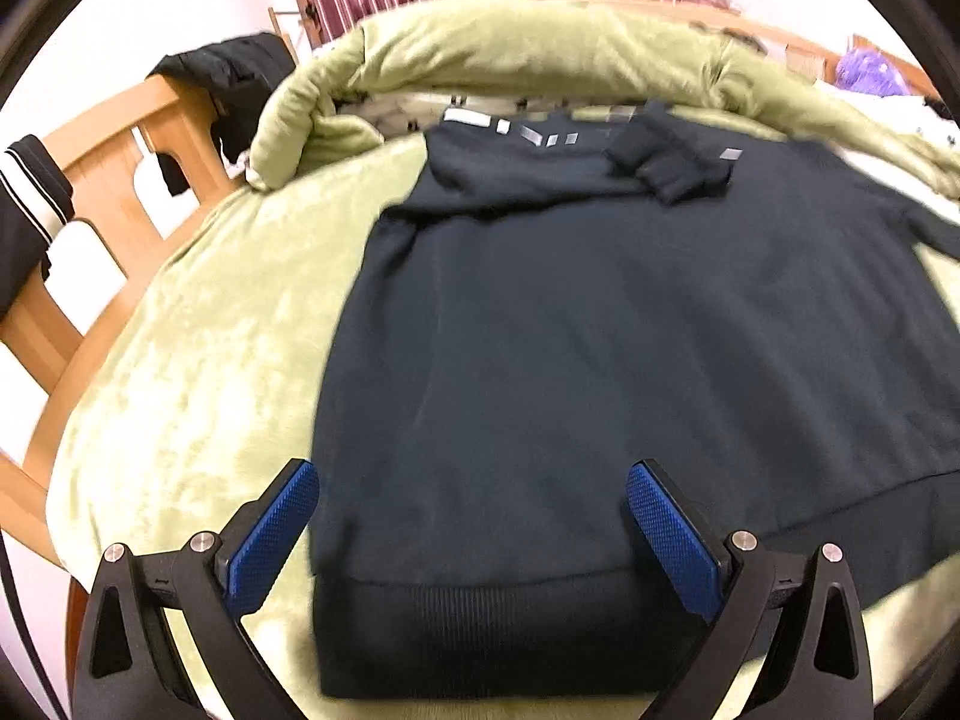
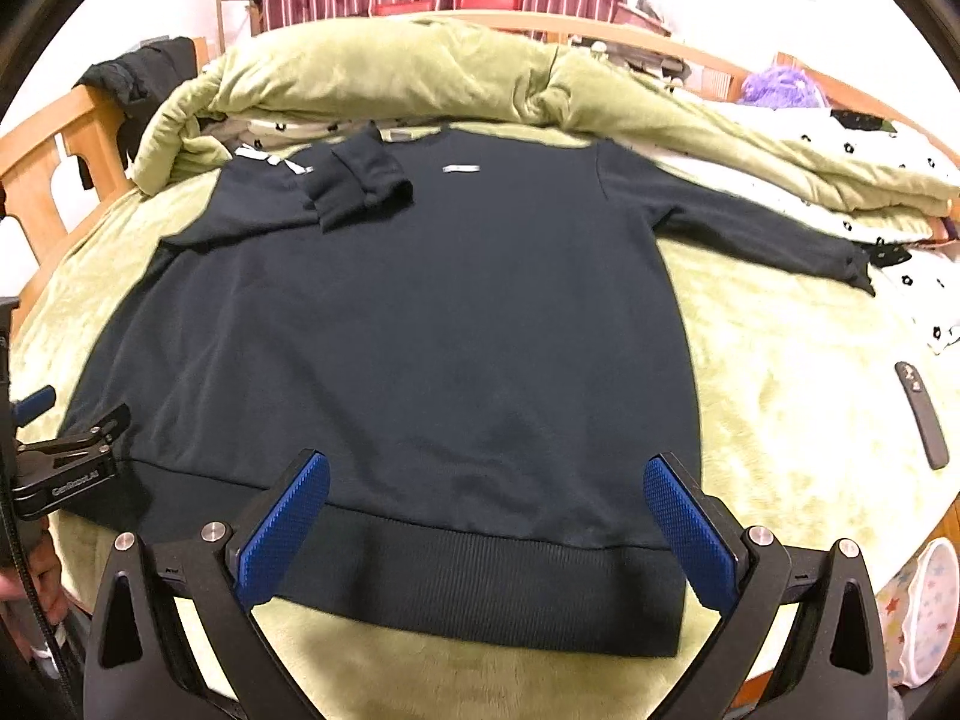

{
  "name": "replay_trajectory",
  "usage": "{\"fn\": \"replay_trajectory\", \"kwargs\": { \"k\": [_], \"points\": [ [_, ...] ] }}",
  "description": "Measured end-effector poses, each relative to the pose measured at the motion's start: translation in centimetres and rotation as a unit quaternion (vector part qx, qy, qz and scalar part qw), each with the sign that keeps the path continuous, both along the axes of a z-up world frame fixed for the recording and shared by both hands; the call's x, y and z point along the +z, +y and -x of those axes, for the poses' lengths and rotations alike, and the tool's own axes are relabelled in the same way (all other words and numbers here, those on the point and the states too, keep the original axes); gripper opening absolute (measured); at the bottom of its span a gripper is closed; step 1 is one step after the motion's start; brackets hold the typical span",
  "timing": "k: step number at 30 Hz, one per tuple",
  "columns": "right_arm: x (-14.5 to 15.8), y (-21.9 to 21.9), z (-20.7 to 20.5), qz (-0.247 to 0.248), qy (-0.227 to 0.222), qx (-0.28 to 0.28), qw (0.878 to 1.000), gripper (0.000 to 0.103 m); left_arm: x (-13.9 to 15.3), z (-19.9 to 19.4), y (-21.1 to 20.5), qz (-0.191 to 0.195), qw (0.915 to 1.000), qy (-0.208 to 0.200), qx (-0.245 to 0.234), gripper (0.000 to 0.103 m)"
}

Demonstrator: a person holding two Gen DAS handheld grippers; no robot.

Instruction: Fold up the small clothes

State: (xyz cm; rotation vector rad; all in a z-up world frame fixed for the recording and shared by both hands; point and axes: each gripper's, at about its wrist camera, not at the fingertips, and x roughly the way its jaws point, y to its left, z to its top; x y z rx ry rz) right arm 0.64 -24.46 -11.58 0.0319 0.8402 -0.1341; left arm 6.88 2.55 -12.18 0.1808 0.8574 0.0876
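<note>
A dark navy sweatshirt (image 2: 408, 330) lies flat, back side up, on a green blanket (image 2: 780, 420); it also shows in the left wrist view (image 1: 600, 330). Its left sleeve (image 2: 354, 186) is folded in over the upper back, and its right sleeve (image 2: 762, 228) stretches out to the right. My left gripper (image 1: 471, 531) is open and empty, hovering above the hem's left corner. My right gripper (image 2: 486, 525) is open and empty above the hem's right part. The left gripper's body (image 2: 60, 468) shows at the left edge of the right wrist view.
A rolled green quilt (image 2: 390, 78) lies behind the sweatshirt. A dark remote (image 2: 921, 414) lies on the blanket at right. A wooden bed frame (image 1: 108, 180) with dark clothes over it stands at left. A purple fluffy item (image 2: 777, 87) sits at the far right.
</note>
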Motion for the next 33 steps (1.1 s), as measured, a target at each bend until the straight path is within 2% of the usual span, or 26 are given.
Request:
{"fn": "replay_trajectory", "kwargs": {
  "k": [3,9,14,18,24,30,33],
  "points": [
    [1.6,0.3,0.9,-0.004,-0.011,0.002,1.000,0.103,2.9,1.2,0.4,0.029,0.9995,-0.013,0.001,0.103],
    [5.0,1.0,2.6,-0.005,-0.034,0.002,0.999,0.102,8.2,3.5,1.3,0.059,0.9973,-0.044,0.003,0.103],
    [7.6,1.5,4.0,0.000,-0.054,0.001,0.999,0.103,10.7,4.6,1.3,0.063,0.9965,-0.055,0.002,0.103],
    [9.5,1.5,5.0,0.004,-0.069,-0.002,0.998,0.102,11.9,5.3,0.8,0.050,0.9964,-0.068,-0.001,0.103],
    [11.4,1.3,5.6,0.001,-0.086,-0.015,0.996,0.103,13.5,5.7,0.8,0.061,0.9951,-0.078,0.000,0.103],
    [12.5,0.9,5.1,0.007,-0.091,-0.020,0.996,0.103,13.7,4.6,1.1,0.060,0.9954,-0.074,-0.004,0.103],
    [12.6,0.6,4.1,0.010,-0.089,-0.019,0.996,0.103,13.6,3.2,1.4,0.078,0.9948,-0.065,-0.003,0.103]
  ]
}}
